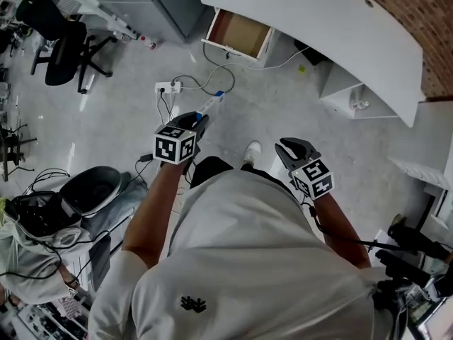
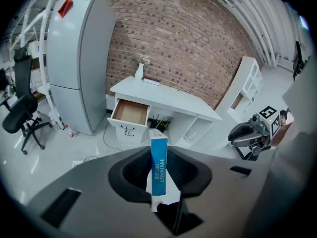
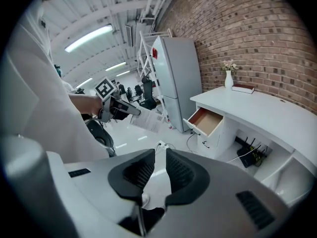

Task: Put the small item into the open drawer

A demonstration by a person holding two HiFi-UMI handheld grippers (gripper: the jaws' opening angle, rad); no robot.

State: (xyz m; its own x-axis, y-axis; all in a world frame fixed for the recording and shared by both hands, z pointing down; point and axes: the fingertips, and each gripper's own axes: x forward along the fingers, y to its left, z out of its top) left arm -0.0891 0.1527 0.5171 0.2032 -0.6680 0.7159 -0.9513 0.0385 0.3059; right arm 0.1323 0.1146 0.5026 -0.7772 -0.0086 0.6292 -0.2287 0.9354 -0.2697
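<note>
Reading the left gripper view, I confirm the left gripper (image 1: 197, 124) is clamped on the blue-and-white box (image 2: 158, 165), upright between its pads. The head view shows only the box's tip beyond that claw. The open drawer (image 2: 130, 112) lies well ahead of the jaws. The right gripper (image 3: 157, 166) has its jaws slightly apart and empty.

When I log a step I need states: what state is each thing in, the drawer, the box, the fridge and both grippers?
drawer: pulled open, looks empty
box: upright, off the ground, held by the left gripper, not yet in the drawer
left gripper: shut on the box
right gripper: open, nothing between its fingers
fridge: doors closed
</note>
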